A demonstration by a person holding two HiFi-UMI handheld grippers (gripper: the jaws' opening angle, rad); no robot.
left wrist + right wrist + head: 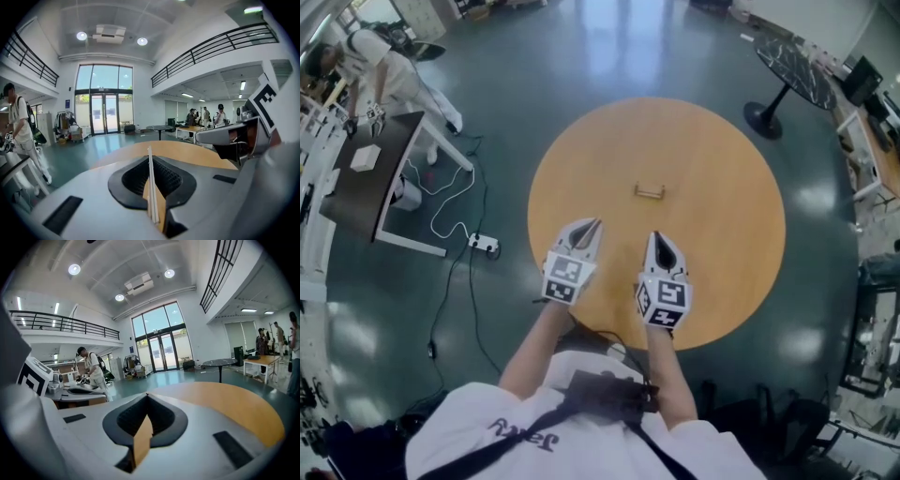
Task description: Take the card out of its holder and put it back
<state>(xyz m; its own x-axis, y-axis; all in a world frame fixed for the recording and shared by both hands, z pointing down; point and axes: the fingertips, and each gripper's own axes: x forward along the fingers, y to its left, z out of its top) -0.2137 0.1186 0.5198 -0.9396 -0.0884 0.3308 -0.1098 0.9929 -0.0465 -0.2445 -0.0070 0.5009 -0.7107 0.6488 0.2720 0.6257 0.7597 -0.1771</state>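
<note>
This is a big, open two-storey hall used as a lab or office workspace. Straight ahead of the left gripper [592,225], tall glass doors [104,112] rise to a high ceiling with round lights [82,35] and an air-conditioning unit [108,33]. Railed galleries [211,47] run along the side walls above. The glossy teal floor [609,47] carries the round wooden bench [722,187] under the gripper, a dark table [159,127] beyond it, and desks [190,128] to its right where people [219,115] stand. To its left a person [18,117] works at a dark desk [366,187], with a power strip [484,244] on the floor.
</note>
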